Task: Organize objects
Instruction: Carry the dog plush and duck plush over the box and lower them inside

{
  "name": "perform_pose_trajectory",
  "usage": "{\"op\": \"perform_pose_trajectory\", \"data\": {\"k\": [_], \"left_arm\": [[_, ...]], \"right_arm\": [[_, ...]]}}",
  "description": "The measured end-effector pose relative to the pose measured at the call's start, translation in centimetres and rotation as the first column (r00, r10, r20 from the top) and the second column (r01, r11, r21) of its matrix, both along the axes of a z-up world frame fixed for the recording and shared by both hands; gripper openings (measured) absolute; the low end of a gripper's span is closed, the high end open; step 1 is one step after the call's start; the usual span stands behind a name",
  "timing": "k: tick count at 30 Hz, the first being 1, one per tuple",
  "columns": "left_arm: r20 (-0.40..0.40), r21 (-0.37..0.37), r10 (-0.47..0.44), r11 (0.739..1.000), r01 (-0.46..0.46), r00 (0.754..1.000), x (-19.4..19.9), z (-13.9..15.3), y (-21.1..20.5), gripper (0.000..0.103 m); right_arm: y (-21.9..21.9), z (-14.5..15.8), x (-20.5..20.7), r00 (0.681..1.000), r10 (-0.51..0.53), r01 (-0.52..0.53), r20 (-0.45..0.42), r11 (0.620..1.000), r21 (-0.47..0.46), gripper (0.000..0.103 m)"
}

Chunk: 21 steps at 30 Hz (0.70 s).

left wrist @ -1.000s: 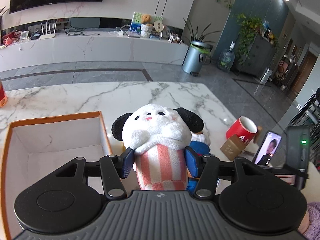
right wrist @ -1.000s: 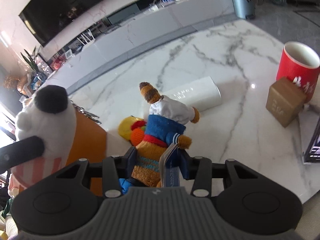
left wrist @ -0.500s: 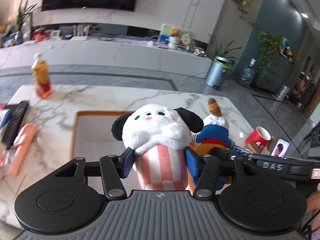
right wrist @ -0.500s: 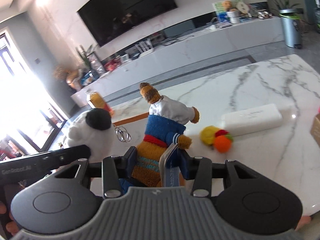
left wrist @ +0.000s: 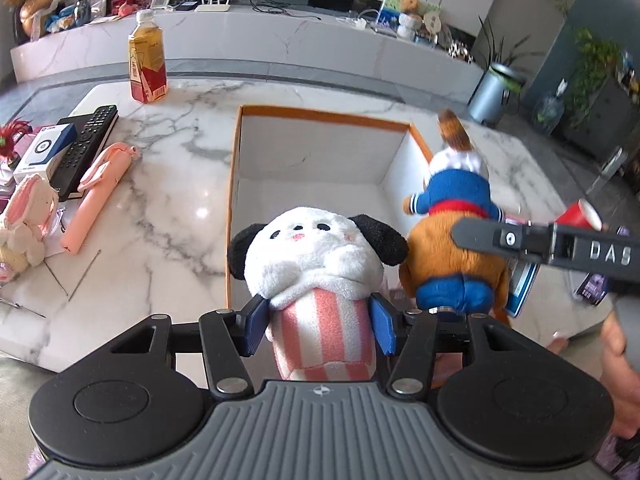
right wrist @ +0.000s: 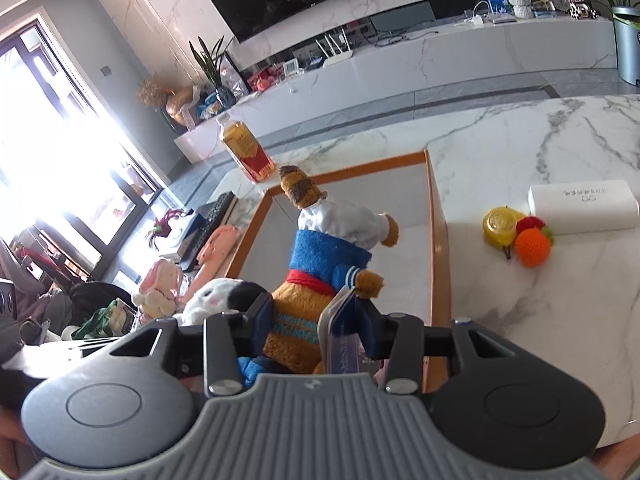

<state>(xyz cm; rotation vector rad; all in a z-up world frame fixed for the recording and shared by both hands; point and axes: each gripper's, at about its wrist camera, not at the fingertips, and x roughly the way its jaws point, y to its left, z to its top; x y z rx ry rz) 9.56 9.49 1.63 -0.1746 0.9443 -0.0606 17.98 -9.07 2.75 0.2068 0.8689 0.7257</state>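
Observation:
My left gripper (left wrist: pixel 320 326) is shut on a white plush dog (left wrist: pixel 316 256) with black ears and a pink-striped body, held above the near edge of an open orange-rimmed box (left wrist: pixel 320 114). My right gripper (right wrist: pixel 316 326) is shut on a brown plush animal (right wrist: pixel 320 272) in a blue and white sailor outfit, with a card tag pinched against its right pad. That plush hangs over the same box (right wrist: pixel 434 208). In the left wrist view the brown plush (left wrist: pixel 452 216) sits just right of the dog, above the box's right wall.
On the marble table (left wrist: pixel 160 208), left of the box: a tea bottle (left wrist: pixel 146 64), a remote (left wrist: pixel 86 144), a pink tool (left wrist: pixel 100 196), a bunny plush (left wrist: pixel 26 216). Right of the box: a yellow and orange toy fruit (right wrist: pixel 516 234), a white case (right wrist: pixel 582 206), a red cup (left wrist: pixel 580 214).
Both grippers have swung left across the table with their plush toys and now hang over the box. The bottle, remote and pink tool have come into view. Grips unchanged.

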Motion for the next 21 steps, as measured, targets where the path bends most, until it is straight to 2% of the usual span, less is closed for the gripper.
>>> {"op": "perform_pose_trajectory", "data": {"k": [4, 7, 18, 21], "left_arm": [[-0.020, 0.115, -0.017, 0.993, 0.019, 1.000, 0.0, -0.7, -1.3, 0.062], [-0.048, 0.152, -0.023, 0.988, 0.030, 0.999, 0.2, -1.3, -1.9, 0.063], [-0.120, 0.120, -0.014, 0.992, 0.029, 0.993, 0.6, -2.0, -1.1, 0.071], [-0.129, 0.090, -0.029, 0.995, 0.040, 0.991, 0.3, -1.8, -0.6, 0.073]], "right_arm": [[0.5, -0.6, 0.3, 1.000, 0.011, -0.011, -0.005, 1.000, -0.018, 0.046], [0.7, -1.0, 0.4, 1.000, 0.023, -0.023, -0.011, 0.999, -0.027, 0.046], [1.6, -2.0, 0.8, 0.997, 0.062, -0.064, -0.034, 0.997, -0.041, 0.046], [1.8, -2.3, 0.9, 0.997, 0.070, -0.072, -0.039, 0.996, -0.049, 0.046]]}}
